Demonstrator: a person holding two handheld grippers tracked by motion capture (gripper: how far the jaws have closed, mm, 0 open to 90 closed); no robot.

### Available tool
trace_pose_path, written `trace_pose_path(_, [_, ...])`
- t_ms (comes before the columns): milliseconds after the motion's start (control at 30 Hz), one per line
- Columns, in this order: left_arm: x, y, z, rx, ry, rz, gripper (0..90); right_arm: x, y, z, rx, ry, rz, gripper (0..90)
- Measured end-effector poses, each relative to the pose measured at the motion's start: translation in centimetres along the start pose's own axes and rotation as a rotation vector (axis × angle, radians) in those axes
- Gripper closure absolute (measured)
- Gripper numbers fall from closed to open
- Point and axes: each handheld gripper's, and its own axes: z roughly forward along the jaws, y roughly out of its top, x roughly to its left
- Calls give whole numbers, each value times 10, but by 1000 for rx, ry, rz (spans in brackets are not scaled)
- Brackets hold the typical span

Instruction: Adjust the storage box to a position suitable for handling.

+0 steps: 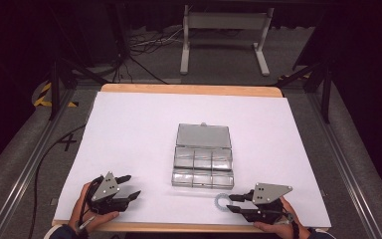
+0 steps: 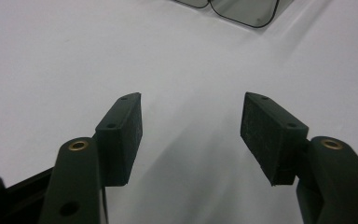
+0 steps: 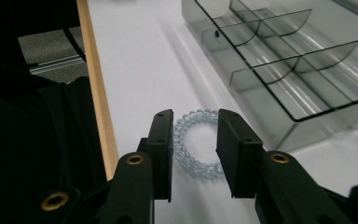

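We note the right gripper [image 1: 233, 203] low over the white sheet [image 1: 129, 134], jaws parted with a narrow gap and closed on nothing. The bead bracelet [image 3: 193, 142] lies flat on the sheet right at its jaw tips, partly between them; whether a jaw touches it we cannot tell. The clear plastic box [image 1: 202, 162], lid open, sits just beyond the bracelet, ahead of the right gripper and to one side. Our left gripper [image 1: 129, 187] rests well apart from both, jaws spread wide over bare sheet, with a corner of the box far ahead of it.
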Motion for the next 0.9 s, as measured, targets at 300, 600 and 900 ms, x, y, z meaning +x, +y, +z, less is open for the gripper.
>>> trace_pose_path(300, [1, -2, -1, -23, 8, -20, 376, 3, -2, 21, 64, 13, -35, 675])
trace_pose_path(600, [3, -3, -3, -41, 0, -43, 375, 0, -1, 30, 96, 20, -54, 755])
trace_pose_path(900, [4, -3, -2, -34, -3, -44, 376, 1, -1, 30, 100, 36, -66, 824])
